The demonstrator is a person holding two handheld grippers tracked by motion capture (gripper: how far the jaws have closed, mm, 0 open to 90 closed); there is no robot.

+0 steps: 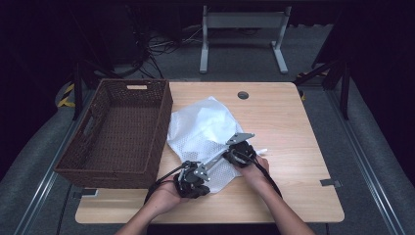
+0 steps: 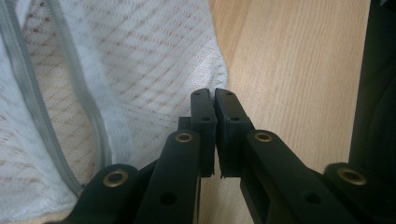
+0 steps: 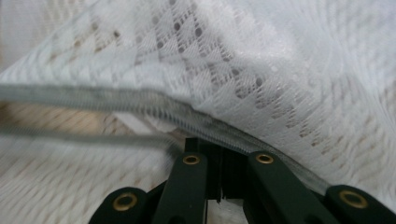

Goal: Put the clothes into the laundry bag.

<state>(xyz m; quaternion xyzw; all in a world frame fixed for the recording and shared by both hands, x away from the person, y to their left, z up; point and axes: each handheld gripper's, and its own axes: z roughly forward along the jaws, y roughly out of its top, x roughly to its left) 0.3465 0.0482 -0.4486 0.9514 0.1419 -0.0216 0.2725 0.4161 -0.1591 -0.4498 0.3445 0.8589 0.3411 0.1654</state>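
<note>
A white mesh bag with a grey zipper lies on the wooden table, its near corner toward the person. My left gripper is at that near corner. In the left gripper view its jaws are closed together with the bag's corner meeting their tips. My right gripper sits at the bag's right edge. In the right gripper view its jaws are closed where the two zipper lines converge, and the mesh is lifted and draped over them.
A large brown wicker basket stands at the table's left, touching the bag's left side. A round cable hole is at the table's far edge. Bare wood lies to the right of the bag and along the near edge.
</note>
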